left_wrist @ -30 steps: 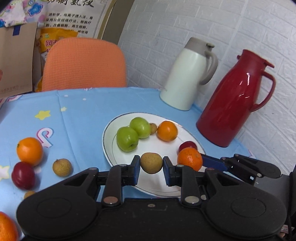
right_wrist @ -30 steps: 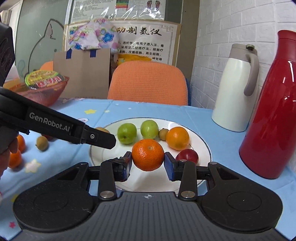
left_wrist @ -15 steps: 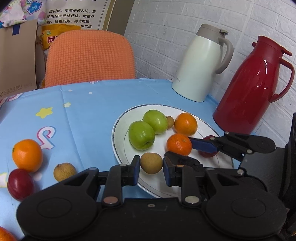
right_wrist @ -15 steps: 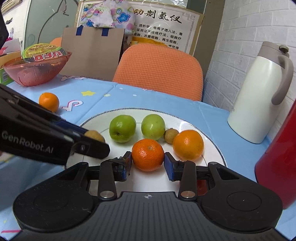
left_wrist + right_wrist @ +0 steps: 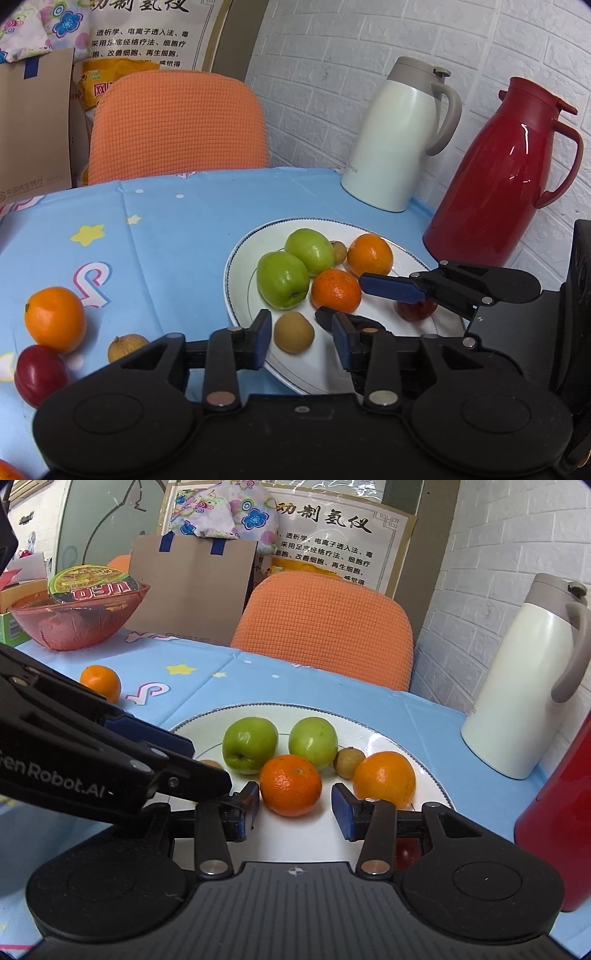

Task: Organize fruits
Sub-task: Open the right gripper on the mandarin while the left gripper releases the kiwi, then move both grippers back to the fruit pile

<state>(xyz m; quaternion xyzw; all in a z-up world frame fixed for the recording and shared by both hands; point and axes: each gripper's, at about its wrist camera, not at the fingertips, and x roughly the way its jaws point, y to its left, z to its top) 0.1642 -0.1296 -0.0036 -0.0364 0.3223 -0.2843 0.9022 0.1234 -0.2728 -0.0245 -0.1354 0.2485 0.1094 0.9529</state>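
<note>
while both claws gape, the right claw (image 5: 354, 306) crowds the plate (image 5: 240, 254).

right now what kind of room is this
Probably a home dining corner: a table under a blue star-print tablecloth, an orange fabric chair pushed up to it, and cream and red thermos jugs against a white brick wall.

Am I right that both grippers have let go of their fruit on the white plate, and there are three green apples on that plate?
Not quite: the white plate holds two green apples, not three, as the right wrist view shows. The rest stands: the left gripper is open around the brown fruit, and the right gripper is open around the orange.
</note>
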